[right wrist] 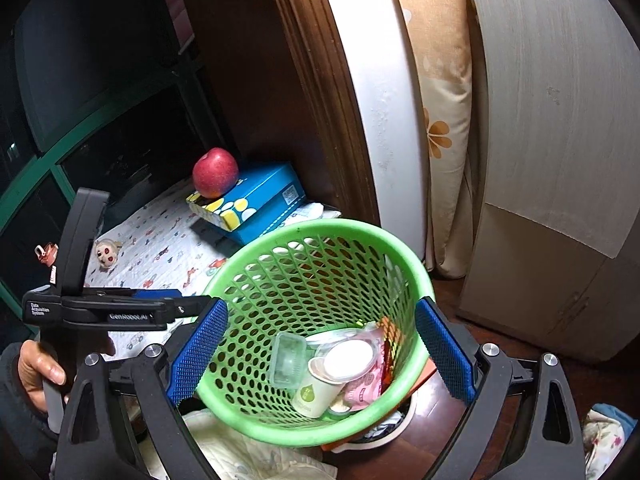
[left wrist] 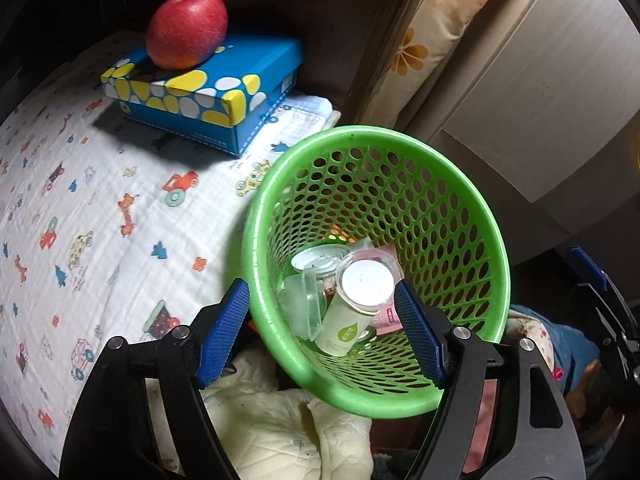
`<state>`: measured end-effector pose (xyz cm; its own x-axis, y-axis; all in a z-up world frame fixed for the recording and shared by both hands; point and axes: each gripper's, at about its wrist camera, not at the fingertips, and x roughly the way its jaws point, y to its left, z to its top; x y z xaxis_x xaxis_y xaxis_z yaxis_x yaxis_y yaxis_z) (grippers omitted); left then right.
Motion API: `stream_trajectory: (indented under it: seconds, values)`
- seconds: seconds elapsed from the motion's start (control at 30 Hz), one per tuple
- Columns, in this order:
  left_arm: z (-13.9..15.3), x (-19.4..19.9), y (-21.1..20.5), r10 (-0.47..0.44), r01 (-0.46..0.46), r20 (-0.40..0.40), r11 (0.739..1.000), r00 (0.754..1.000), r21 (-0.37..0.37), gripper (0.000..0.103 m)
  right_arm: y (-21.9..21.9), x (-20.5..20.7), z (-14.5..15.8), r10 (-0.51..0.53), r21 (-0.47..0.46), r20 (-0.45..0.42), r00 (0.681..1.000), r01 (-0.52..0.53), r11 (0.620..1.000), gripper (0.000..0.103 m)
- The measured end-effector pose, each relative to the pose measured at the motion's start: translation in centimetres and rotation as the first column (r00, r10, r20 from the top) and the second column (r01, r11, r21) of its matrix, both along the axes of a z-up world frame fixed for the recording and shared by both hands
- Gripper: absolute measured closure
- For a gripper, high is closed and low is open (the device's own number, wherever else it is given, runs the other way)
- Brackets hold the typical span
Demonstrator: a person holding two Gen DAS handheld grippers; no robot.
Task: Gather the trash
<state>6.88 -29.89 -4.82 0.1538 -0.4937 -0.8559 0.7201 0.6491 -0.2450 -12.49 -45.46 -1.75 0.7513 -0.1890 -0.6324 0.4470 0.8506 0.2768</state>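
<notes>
A green mesh basket stands tilted beside the bed. In it lie a white lidded paper cup, a clear plastic box and a pink wrapper. My left gripper hangs open over the basket's near rim, one pad outside the rim and the other above the inside, with nothing gripped. My right gripper is open too, and its pads frame the basket from further back. Each gripper shows in the other's view: the right gripper, and the left gripper with a hand on its handle.
A red apple sits on a blue spotted box on the printed bedsheet. A small doll lies further along the bed. A flowered pillow and a pale cabinet stand behind, with a quilted cloth under the basket.
</notes>
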Motion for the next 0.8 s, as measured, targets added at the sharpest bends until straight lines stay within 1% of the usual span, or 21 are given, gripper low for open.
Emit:
stream_trajectory:
  seconds: [0.17,0.33,0.37,0.4,0.43,0.53,0.6,0.67,0.7,0.8]
  values:
    - [1.9,0.0,4.1,0.07,-0.068,0.083,0.997,0.994,-0.023,0.029,2.1,0.8,0.2,0.042,0.018,0.013,0.999,-0.042,0.999,0.012]
    - [3.2,-0.1,7.7,0.137,-0.131,0.14,0.99,0.981,-0.051,0.027,4.5,2.1,0.8,0.09,0.015,0.025,0.996,-0.091,0.996,0.012]
    - [3.8,-0.2,9.0,0.165,-0.158,0.169,0.986,0.972,-0.059,0.026,4.8,2.3,0.9,0.097,0.015,0.026,0.995,-0.098,0.995,0.012]
    - [3.9,-0.2,9.5,0.178,-0.169,0.181,0.984,0.967,-0.063,0.023,5.5,2.7,1.0,0.115,0.013,0.027,0.993,-0.115,0.993,0.012]
    - [4.4,-0.3,10.7,0.205,-0.193,0.206,0.978,0.957,-0.078,0.017,5.9,2.9,1.1,0.124,0.012,0.026,0.992,-0.124,0.992,0.012]
    - [5.4,-0.5,13.4,0.262,-0.243,0.252,0.964,0.932,-0.104,0.014,8.0,4.3,1.3,0.173,0.004,0.024,0.985,-0.173,0.985,0.012]
    - [5.8,-0.4,14.9,0.296,-0.276,0.278,0.955,0.914,-0.11,0.01,8.9,4.9,1.5,0.198,0.003,0.025,0.98,-0.199,0.98,0.012]
    - [6.2,-0.2,16.8,0.339,-0.319,0.308,0.941,0.889,-0.117,0.009,10.2,5.6,1.7,0.23,-0.005,0.025,0.973,-0.23,0.973,0.012]
    - [6.2,-0.2,17.3,0.351,-0.329,0.311,0.936,0.883,-0.121,0.008,10.5,5.8,1.8,0.238,-0.005,0.025,0.971,-0.238,0.971,0.012]
    - [6.7,-0.3,20.0,0.407,-0.379,0.339,0.913,0.848,-0.15,0.005,12.2,6.9,1.9,0.276,-0.005,0.021,0.961,-0.276,0.961,0.012]
